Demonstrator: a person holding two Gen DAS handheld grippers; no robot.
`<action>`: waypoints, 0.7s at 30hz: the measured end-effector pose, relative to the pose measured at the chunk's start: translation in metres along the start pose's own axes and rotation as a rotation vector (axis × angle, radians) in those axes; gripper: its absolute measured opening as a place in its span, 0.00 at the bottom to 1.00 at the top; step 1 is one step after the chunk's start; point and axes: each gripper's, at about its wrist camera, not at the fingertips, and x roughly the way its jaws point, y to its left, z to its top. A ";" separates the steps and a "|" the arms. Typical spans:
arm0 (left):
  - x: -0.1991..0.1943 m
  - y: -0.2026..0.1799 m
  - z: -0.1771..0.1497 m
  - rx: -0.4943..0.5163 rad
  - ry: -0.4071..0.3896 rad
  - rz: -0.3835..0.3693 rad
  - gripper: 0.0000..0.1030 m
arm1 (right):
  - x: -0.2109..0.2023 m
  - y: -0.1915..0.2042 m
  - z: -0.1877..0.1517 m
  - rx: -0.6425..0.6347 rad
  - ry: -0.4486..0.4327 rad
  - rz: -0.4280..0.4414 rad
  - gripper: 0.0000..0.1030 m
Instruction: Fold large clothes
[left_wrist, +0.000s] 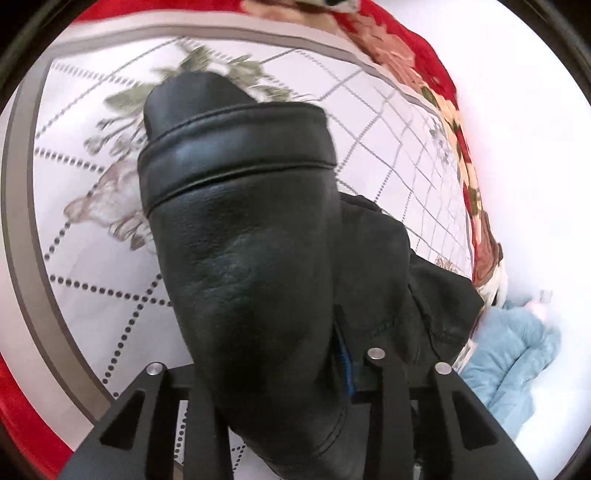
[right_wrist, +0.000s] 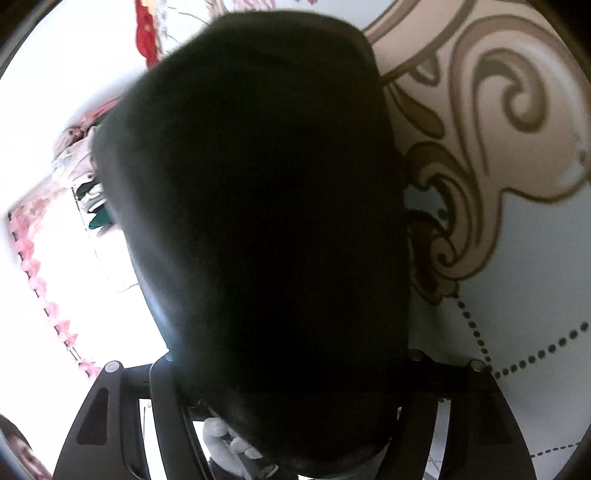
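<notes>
Left wrist: tool gripping jacket.

A black leather garment fills the middle, rising between the right gripper's fingers and hiding their tips. Beside it lies a bedsheet with beige scrolls.

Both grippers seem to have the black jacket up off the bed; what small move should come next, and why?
Probably lower both ends onto the sheet and spread them flat. The black jacket hangs bunched across the left gripper and fills the right gripper's view too, so no fold line shows yet. Both sets of fingertips are hidden in it, so each grip is assumed.
</notes>
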 end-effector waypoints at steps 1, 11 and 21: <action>0.000 -0.003 0.001 0.007 -0.002 0.001 0.26 | 0.000 -0.001 -0.001 -0.001 -0.010 0.007 0.69; -0.009 -0.047 0.013 0.090 -0.058 0.009 0.14 | -0.008 0.052 0.000 -0.114 -0.114 0.015 0.45; -0.023 -0.147 0.029 0.187 -0.101 -0.042 0.13 | -0.063 0.121 0.034 -0.178 -0.153 0.061 0.44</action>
